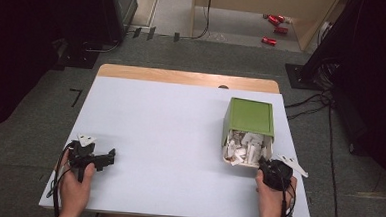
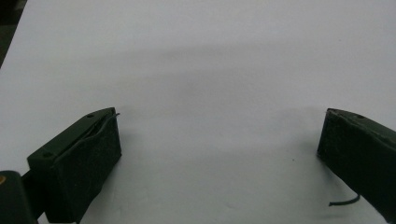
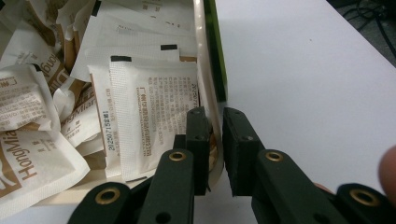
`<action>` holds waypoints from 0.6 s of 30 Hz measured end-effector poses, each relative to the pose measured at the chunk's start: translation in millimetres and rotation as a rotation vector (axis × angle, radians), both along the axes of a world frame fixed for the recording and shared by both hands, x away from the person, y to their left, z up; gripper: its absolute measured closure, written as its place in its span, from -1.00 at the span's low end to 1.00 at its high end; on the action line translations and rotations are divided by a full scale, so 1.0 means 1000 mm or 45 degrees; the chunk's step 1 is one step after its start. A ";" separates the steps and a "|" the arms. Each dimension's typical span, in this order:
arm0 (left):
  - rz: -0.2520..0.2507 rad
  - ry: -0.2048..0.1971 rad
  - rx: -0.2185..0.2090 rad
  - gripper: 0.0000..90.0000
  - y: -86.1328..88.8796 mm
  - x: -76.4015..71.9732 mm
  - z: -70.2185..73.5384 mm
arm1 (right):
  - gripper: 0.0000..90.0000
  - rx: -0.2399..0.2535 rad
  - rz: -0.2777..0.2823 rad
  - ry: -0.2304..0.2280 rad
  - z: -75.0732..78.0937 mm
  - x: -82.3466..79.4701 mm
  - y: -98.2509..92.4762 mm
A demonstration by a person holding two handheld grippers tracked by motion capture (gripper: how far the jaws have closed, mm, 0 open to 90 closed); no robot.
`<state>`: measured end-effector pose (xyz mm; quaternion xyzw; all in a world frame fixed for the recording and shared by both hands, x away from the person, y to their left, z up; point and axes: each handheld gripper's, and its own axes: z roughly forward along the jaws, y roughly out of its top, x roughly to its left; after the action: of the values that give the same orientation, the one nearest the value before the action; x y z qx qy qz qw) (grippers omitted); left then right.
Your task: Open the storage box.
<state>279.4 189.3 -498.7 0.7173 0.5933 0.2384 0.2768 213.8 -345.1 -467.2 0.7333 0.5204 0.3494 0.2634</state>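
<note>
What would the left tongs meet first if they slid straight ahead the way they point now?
Probably nothing. The left tongs stand open over bare white table, and their own view looks free ahead. In the high view they point right, roughly toward the distant green box, though depth is unclear.

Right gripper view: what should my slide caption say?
Right gripper pinches the cream rim of a green box full of white sachets.

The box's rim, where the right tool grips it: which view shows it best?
The right gripper view: the rim sits close up between the right tool. The high view shows the box small, that corner hidden by the tool.
</note>
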 end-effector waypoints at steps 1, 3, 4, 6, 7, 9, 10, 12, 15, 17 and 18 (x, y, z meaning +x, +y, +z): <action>0.000 0.000 -0.001 -1.00 0.000 0.000 0.000 | 0.80 -0.006 0.001 -0.004 0.000 -0.001 0.000; 0.000 0.000 0.000 -1.00 0.000 0.000 0.000 | 0.78 -0.017 -0.001 -0.010 0.002 -0.003 0.001; 0.000 0.000 0.000 -1.00 0.000 0.000 0.000 | 0.78 -0.017 -0.001 -0.010 0.002 -0.003 0.001; 0.000 0.000 0.000 -1.00 0.000 0.000 0.000 | 0.75 -0.015 -0.006 -0.018 0.003 -0.005 0.003; 0.000 0.000 0.000 -1.00 0.000 0.000 0.000 | 0.74 -0.005 -0.011 -0.013 0.004 -0.006 0.003; 0.000 0.000 0.000 -1.00 0.000 0.000 0.000 | 0.74 -0.010 -0.013 -0.007 0.004 -0.008 0.004; 0.000 0.000 0.000 -1.00 0.000 0.000 0.000 | 0.74 -0.010 -0.013 -0.007 0.004 -0.008 0.004; 0.000 0.000 0.000 -1.00 0.000 0.000 0.000 | 0.81 -0.011 -0.018 -0.012 0.005 -0.010 0.004; 0.000 0.000 0.000 -1.00 0.000 0.000 0.000 | 0.88 0.000 -0.028 -0.030 0.007 -0.015 0.003; 0.000 0.000 0.000 -1.00 0.000 0.000 0.000 | 0.88 -0.003 -0.021 -0.036 0.008 -0.017 0.003; 0.000 0.000 0.001 -1.00 0.000 0.000 0.000 | 0.88 -0.002 -0.021 -0.039 0.007 -0.017 0.004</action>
<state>279.4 189.2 -498.7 0.7173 0.5932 0.2386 0.2767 196.6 -341.6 -459.7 0.7319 0.5105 0.3579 0.2751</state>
